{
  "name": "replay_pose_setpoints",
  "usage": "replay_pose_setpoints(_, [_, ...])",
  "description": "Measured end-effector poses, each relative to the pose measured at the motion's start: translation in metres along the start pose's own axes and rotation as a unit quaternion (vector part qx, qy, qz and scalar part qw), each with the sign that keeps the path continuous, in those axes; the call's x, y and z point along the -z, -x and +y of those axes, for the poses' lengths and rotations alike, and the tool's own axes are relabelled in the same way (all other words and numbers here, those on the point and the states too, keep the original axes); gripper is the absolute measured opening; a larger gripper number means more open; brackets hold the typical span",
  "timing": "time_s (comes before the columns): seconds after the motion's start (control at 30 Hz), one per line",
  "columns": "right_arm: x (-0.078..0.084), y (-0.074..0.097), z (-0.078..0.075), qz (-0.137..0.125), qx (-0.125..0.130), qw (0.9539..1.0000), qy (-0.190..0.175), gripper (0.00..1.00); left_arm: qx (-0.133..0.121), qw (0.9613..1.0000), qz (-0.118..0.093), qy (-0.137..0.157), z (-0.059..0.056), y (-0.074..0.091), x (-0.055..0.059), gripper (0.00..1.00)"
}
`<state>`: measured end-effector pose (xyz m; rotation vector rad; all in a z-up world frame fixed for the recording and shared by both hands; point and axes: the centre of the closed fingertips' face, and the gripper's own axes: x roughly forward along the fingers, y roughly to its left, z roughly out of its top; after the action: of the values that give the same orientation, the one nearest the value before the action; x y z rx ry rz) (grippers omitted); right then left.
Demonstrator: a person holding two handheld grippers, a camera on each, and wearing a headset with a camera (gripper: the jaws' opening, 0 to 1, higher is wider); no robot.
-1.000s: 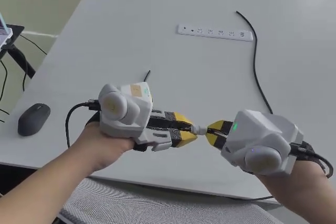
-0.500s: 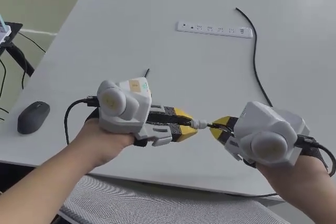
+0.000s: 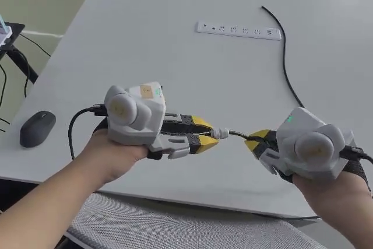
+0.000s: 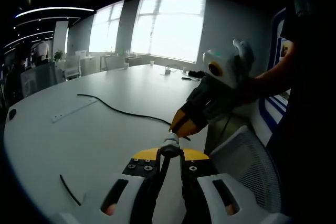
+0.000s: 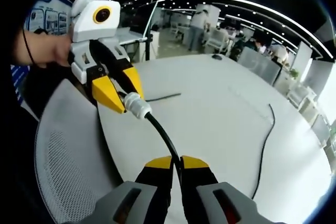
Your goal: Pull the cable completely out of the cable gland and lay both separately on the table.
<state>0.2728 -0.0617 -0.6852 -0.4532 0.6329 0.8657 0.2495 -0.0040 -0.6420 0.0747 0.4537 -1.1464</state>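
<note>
The white cable gland (image 3: 220, 134) is pinched in the yellow tips of my left gripper (image 3: 211, 135), which is shut on it. A black cable (image 3: 239, 136) runs out of the gland to my right gripper (image 3: 254, 142), shut on the cable's other end. Both are held above the table's near edge. In the left gripper view the gland (image 4: 169, 144) sits between the jaws, with the right gripper (image 4: 181, 124) just beyond. In the right gripper view the cable (image 5: 160, 135) arcs from my right gripper (image 5: 176, 162) up to the gland (image 5: 135, 104) in the left gripper (image 5: 116, 95).
A white power strip (image 3: 239, 31) lies far back on the grey table (image 3: 145, 39), and its black cord (image 3: 285, 62) trails toward the right. A dark mouse (image 3: 37, 127) rests at the left edge. A mesh chair (image 3: 175, 228) is below the grippers.
My right gripper has drawn away to the right and slightly down. The gap between the grippers has widened, and more black cable now shows outside the gland. The left gripper has barely moved.
</note>
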Motion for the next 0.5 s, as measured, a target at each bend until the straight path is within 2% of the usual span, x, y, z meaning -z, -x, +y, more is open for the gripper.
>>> replay_pose_setpoints(0.13, [0.006, -0.001, -0.004, 0.001, 0.006, 0.9996, -0.026, 0.0, 0.0, 1.0, -0.002, 0.0, 0.0, 0.0, -0.001, 0.15])
replay_pose_setpoints(0.23, [0.013, -0.003, -0.007, 0.003, 0.01, 0.9981, -0.06, 0.0, 0.0, 1.0, -0.003, 0.0, 0.001, 0.0, 0.0, 0.15])
replay_pose_setpoints(0.3, [0.019, -0.004, -0.009, 0.005, 0.012, 0.9959, -0.09, 0.0, -0.001, 1.0, -0.003, 0.001, 0.001, 0.001, 0.0, 0.15])
replay_pose_setpoints(0.5, [0.038, -0.007, -0.013, 0.012, 0.013, 0.9896, -0.142, 0.0, -0.001, 1.0, -0.002, 0.001, 0.001, 0.002, 0.002, 0.15])
